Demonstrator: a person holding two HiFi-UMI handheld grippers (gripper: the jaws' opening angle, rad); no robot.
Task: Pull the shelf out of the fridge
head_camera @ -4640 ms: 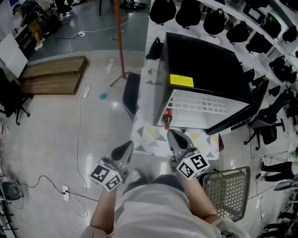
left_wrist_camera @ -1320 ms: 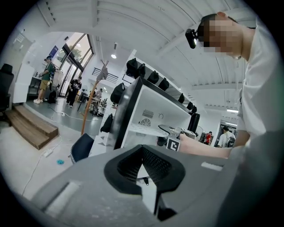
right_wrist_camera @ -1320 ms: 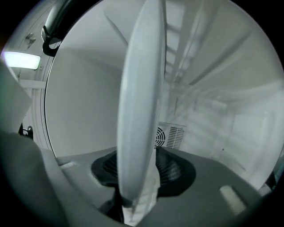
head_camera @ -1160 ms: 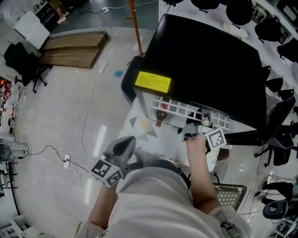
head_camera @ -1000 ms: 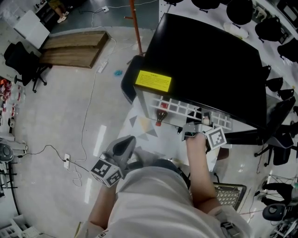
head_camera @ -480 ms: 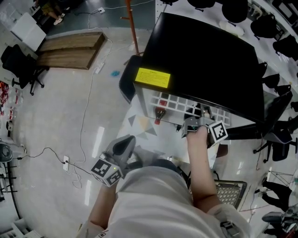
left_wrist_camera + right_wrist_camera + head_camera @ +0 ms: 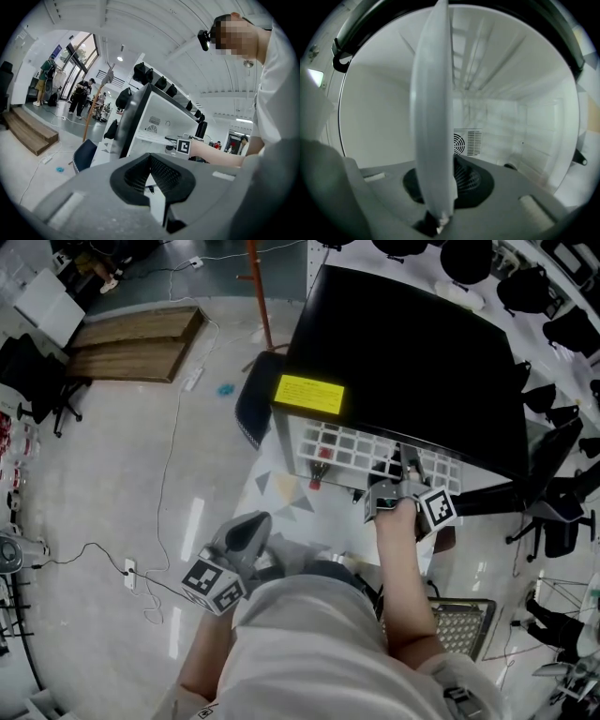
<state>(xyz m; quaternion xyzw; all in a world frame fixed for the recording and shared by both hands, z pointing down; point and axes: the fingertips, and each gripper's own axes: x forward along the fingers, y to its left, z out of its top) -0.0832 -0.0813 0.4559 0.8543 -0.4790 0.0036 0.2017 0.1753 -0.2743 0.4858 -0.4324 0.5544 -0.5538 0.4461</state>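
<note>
A black fridge [image 7: 403,352] with a yellow label stands open in front of me. Its white wire shelf [image 7: 356,448] sticks out past the front edge, and a red-capped bottle [image 7: 317,474] shows below it. My right gripper [image 7: 403,482] is at the shelf's front edge. In the right gripper view the white shelf rim [image 7: 433,117] runs between the jaws of that gripper [image 7: 440,187], which are closing on it, and the white fridge interior lies behind. My left gripper [image 7: 249,524] hangs low by my hip, away from the fridge, shut with nothing in it [image 7: 151,161].
The fridge door [image 7: 506,498] swings open to the right. A dark chair [image 7: 251,409] stands left of the fridge, and a wire basket [image 7: 459,634] lies on the floor at my right. A wooden platform [image 7: 131,343] and cables lie far left.
My right gripper rose from in front of my body to the shelf's front edge and closed onto it. The left gripper stayed by my hip.
</note>
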